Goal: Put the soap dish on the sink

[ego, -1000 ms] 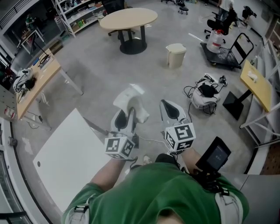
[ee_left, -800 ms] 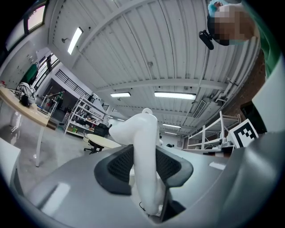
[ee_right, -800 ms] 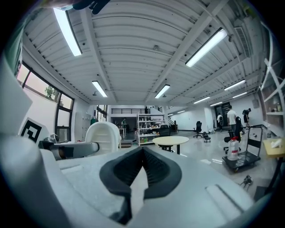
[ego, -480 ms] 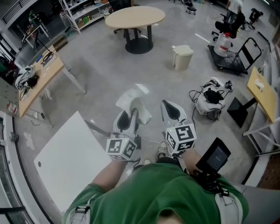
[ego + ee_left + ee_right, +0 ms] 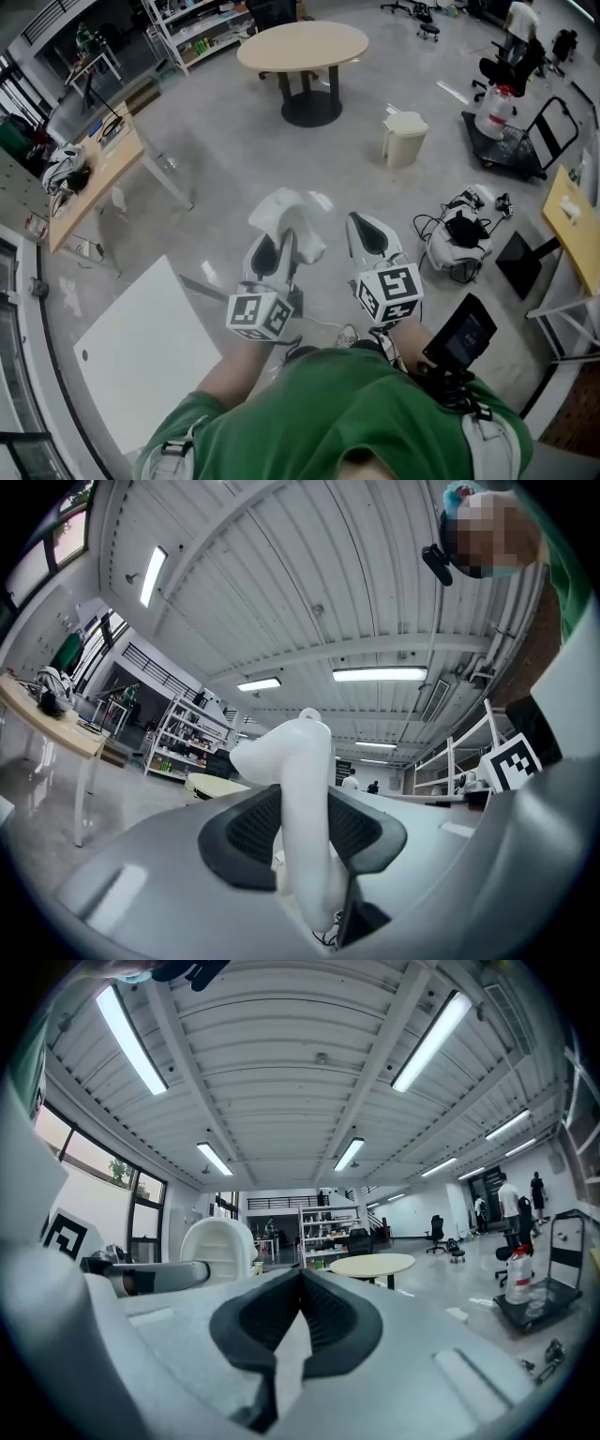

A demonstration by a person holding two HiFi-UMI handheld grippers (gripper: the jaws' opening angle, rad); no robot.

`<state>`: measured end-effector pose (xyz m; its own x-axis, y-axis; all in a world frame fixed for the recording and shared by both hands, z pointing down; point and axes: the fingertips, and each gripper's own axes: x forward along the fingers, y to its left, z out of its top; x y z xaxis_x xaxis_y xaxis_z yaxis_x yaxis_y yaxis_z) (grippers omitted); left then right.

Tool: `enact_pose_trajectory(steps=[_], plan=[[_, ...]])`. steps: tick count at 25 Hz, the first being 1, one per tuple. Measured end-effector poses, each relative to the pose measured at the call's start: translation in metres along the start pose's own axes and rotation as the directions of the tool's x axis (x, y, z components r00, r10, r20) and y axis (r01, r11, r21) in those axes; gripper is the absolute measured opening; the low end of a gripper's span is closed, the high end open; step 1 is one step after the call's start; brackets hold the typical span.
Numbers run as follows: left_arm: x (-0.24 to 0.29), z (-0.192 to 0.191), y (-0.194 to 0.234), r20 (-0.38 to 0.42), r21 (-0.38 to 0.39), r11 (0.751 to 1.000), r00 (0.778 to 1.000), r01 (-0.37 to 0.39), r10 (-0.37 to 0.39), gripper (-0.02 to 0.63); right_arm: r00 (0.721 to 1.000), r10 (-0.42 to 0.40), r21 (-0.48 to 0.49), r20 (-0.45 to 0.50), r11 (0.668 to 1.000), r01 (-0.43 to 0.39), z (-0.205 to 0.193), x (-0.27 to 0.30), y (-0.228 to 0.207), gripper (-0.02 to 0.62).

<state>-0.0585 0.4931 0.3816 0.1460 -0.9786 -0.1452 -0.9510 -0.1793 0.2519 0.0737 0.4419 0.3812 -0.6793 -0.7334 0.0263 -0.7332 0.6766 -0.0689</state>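
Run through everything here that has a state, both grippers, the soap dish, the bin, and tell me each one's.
left gripper: shut on the soap dish
right gripper: shut, nothing between its jaws
soap dish: clamped on edge, held above the floor
bin: upright on the floor, lid on

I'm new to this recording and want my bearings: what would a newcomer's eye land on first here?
The white soap dish stands out first, clamped in the left gripper at the centre of the head view. Beside it the right gripper is shut and empty. Farther off, a round wooden table stands at the top of that view.
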Motion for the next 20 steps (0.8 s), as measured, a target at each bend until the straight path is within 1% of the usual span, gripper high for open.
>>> enact_pose_trajectory(steps=[4,8,14,20], plan=[[0.020,-0.010,-0.007,-0.001,0.000,1.000,1.000,-0.024,0.024,0.144,1.000,0.019,0.007,-0.004,1.000,-0.019,-0.004,0.006,-0.025,0.002],[0.036,-0.017,-0.016,-0.018,0.007,1.000,0.999,-0.030,0.030,0.144,1.000,0.026,0.026,-0.012,0.999,-0.026,-0.007,0.010,-0.045,0.002],[0.050,-0.016,-0.011,-0.028,0.030,0.998,0.998,-0.048,0.049,0.144,0.999,0.049,0.053,-0.017,0.997,-0.048,-0.011,0.027,-0.055,0.002],[0.072,-0.024,-0.003,-0.035,0.022,0.999,0.998,-0.045,0.045,0.144,0.998,0.054,0.047,-0.026,0.998,-0.053,-0.013,0.047,-0.066,0.002]])
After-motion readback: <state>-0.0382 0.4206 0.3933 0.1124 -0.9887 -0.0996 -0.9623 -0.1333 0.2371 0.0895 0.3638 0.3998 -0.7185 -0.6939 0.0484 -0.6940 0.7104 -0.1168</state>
